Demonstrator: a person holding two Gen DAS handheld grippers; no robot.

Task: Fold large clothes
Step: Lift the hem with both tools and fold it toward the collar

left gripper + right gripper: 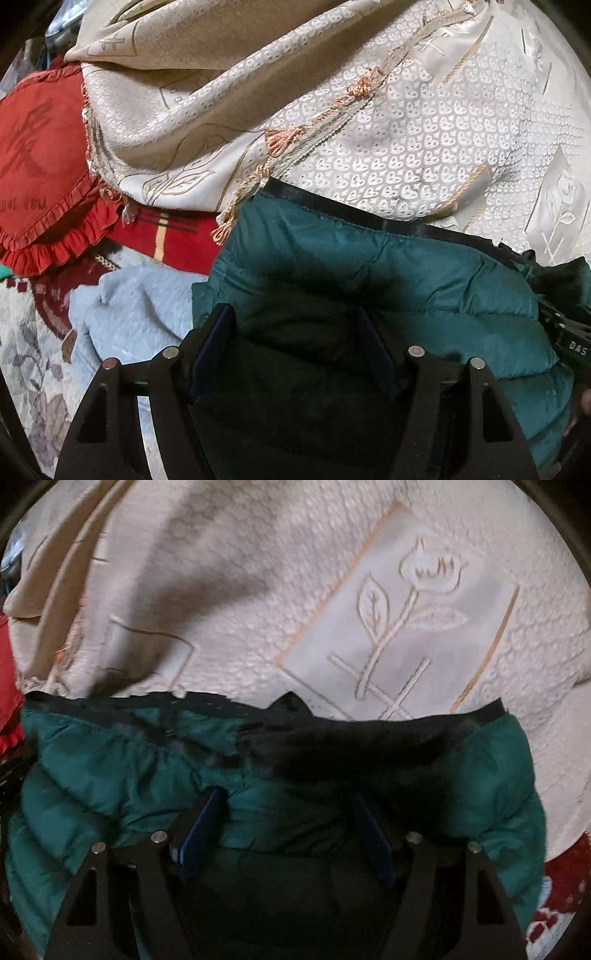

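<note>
A teal puffer jacket (pixel 388 273) with a black trim edge lies bunched under both grippers. My left gripper (pixel 295 314) has its jaws spread wide, and the puffy fabric fills the gap between them. In the right wrist view the same jacket (pixel 110 775) shows a black furry collar (pixel 351 749) along its far edge. My right gripper (pixel 288 797) is also spread wide, with jacket fabric bulging between its fingers. The other gripper's black body (pixel 569 332) shows at the right edge of the left wrist view.
A cream embroidered cloth (pixel 406 129) with fringe covers the surface behind the jacket; it also shows in the right wrist view (pixel 332 590). A red frilled cushion (pixel 40 166), a red blanket (pixel 173 236), a pale blue garment (pixel 136 310) and a floral cover (pixel 29 362) lie left.
</note>
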